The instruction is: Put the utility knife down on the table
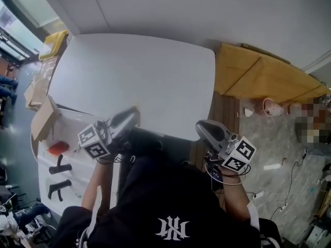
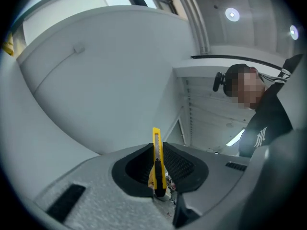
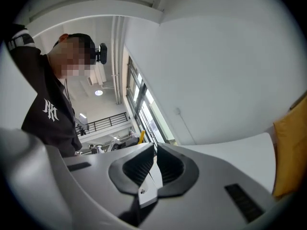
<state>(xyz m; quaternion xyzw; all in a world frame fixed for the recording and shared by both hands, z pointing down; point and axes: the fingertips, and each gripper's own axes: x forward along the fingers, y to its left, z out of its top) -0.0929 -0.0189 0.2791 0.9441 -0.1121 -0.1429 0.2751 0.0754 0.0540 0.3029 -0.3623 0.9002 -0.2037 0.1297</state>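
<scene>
A yellow utility knife (image 2: 157,153) stands upright between the black pads of my left gripper (image 2: 156,150), which is shut on it; its tip pokes out past the jaws. In the head view the left gripper (image 1: 129,119) hovers over the near edge of the white table (image 1: 134,71), pointing toward the far side. My right gripper (image 1: 203,127) is off the table's near right corner, above the floor. In the right gripper view its jaws (image 3: 155,151) are pressed together with nothing between them.
Brown cardboard sheets (image 1: 261,74) lean beside the table's right side. To the left is a lower white surface (image 1: 44,182) with a cardboard box (image 1: 44,119), a red object (image 1: 58,148) and black tools (image 1: 59,167). A yellow item (image 1: 54,39) lies at the far left.
</scene>
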